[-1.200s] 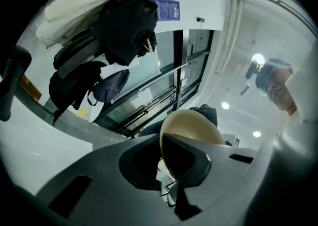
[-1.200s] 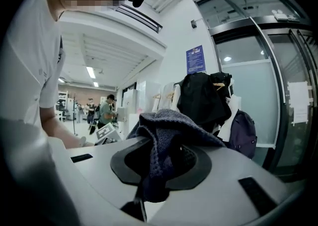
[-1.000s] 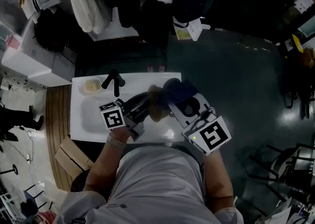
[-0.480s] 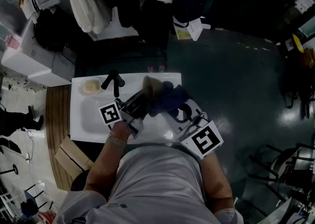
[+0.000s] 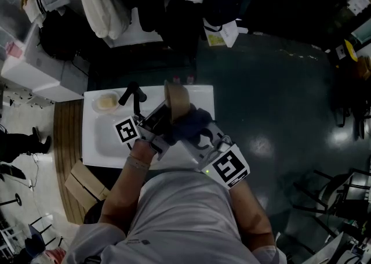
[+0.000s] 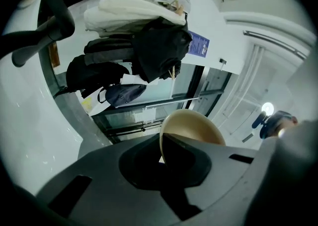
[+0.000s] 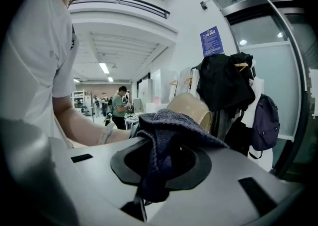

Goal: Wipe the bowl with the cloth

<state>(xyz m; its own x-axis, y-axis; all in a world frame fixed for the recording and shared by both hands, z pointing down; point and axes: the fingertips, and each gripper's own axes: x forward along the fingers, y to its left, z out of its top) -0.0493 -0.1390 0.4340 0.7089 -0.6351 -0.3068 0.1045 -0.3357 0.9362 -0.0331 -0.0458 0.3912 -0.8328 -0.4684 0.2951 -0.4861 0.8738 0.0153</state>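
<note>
A tan bowl is held up on edge over the white sink, with my left gripper shut on its rim. In the left gripper view the bowl rises from between the jaws, its rim clamped. My right gripper is shut on a dark blue cloth that presses against the bowl's near side. In the right gripper view the cloth bunches out of the jaws and covers most of the bowl behind it.
A black faucet stands at the sink's back, beside a soap dish. Dark bags and white cloth hang beyond the sink. Dark floor lies to the right. A person stands far off in the right gripper view.
Both grippers have shifted left and away from me. The bowl has been tipped up from low over the sink onto its edge, and the cloth has followed against it.
</note>
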